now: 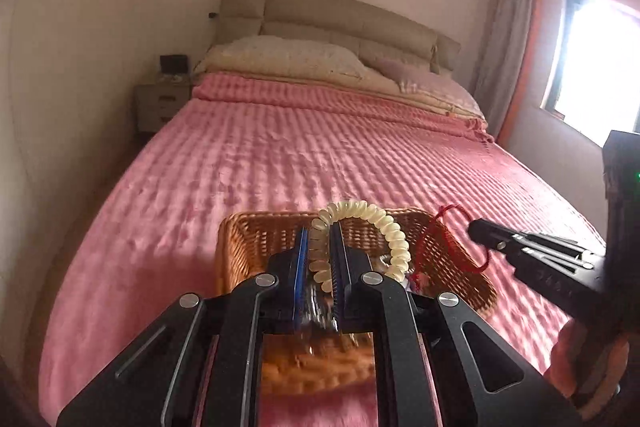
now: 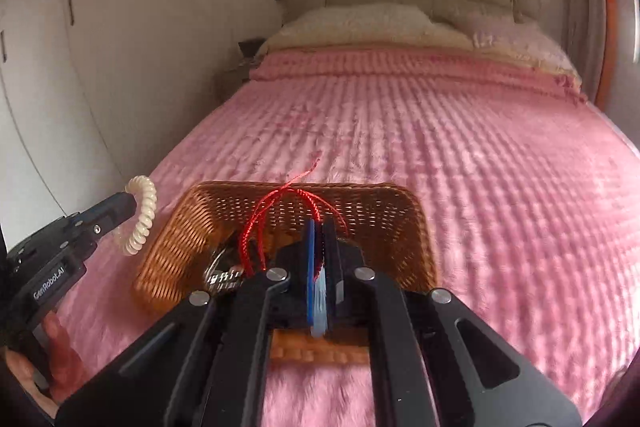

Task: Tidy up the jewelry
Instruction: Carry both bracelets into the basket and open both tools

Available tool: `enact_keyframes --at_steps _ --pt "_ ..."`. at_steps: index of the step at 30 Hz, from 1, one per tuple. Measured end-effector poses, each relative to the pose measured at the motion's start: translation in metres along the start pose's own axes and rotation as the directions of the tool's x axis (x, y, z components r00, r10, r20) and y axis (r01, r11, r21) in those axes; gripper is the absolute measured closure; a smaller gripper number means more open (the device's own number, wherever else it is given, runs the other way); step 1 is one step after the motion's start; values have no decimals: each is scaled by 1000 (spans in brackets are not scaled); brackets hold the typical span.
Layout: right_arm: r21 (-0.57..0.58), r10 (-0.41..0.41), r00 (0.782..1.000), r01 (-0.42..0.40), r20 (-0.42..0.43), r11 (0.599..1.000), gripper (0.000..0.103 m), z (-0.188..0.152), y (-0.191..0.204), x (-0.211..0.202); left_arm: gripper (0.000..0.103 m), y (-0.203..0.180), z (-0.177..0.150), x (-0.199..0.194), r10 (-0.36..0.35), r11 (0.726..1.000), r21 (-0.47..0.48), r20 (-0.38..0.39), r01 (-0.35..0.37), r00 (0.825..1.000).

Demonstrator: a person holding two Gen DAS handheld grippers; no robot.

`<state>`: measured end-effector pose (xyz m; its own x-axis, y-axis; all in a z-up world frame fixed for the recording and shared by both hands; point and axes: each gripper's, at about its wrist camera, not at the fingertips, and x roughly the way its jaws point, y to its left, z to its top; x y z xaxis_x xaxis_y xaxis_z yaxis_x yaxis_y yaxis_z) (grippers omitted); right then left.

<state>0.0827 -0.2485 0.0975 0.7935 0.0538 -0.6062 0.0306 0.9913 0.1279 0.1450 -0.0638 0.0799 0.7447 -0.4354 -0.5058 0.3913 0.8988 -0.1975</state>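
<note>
A brown wicker basket (image 1: 248, 247) sits on the pink bedspread; it also shows in the right wrist view (image 2: 360, 203). My left gripper (image 1: 320, 239) is shut on a cream spiral coil bracelet (image 1: 384, 223) and holds it above the basket; in the right wrist view this gripper (image 2: 128, 203) and the bracelet (image 2: 144, 215) are just left of the basket. My right gripper (image 2: 320, 227) is shut on a red string bracelet (image 2: 280, 203) above the basket; in the left wrist view this gripper (image 1: 476, 227) holds the red string bracelet (image 1: 448, 227) at the basket's right rim. Shiny metal jewelry (image 2: 224, 277) lies in the basket.
The pink bedspread (image 1: 320, 147) stretches ahead to pillows (image 1: 280, 59) and a beige headboard (image 1: 340, 15). A nightstand (image 1: 160, 103) stands left of the bed. White wardrobes (image 2: 40, 67) line the left wall. A bright window (image 1: 600, 67) is at the right.
</note>
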Motion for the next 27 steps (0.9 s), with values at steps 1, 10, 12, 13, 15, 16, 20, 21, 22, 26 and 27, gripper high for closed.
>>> enact_keyframes --at_steps 1,10,12,13,15,16,20,21,22,26,27 --pt "8 -5 1000 5 -14 1000 100 2 -1 11 94 2 1 10 3 1000 -3 -15 -3 1000" --pt "63 0 983 12 -184 998 100 -3 -15 96 94 13 -17 68 16 999 -32 -130 -21 991" --pt "72 8 980 6 -199 997 100 -7 -16 102 93 14 -20 72 19 999 -28 -142 -23 990" --pt "73 6 980 8 -199 997 100 -8 -15 102 93 14 -21 73 17 999 -26 -147 -21 989" --pt "75 12 979 4 -203 997 99 -9 -13 102 88 13 -22 73 14 1000 -25 -153 -18 988" --pt "76 16 978 0 -210 997 99 -10 -13 102 80 13 -23 72 12 1000 -24 -155 -16 988" --pt "66 4 981 9 -195 998 95 -8 -14 90 67 12 -21 57 0 1000 -29 -131 -4 991" --pt "62 2 983 9 -185 998 95 -7 -14 85 64 11 -20 52 -6 999 -33 -122 2 992" --pt "59 6 985 4 -173 998 95 -8 -13 76 61 10 -18 46 -8 999 -35 -115 4 993" --pt "47 11 991 -5 -136 999 95 -8 -12 45 51 3 -16 8 -23 999 -28 -56 22 998" --pt "40 13 992 -8 -123 999 94 -9 -10 36 48 1 -16 -1 -27 999 -25 -42 26 999"
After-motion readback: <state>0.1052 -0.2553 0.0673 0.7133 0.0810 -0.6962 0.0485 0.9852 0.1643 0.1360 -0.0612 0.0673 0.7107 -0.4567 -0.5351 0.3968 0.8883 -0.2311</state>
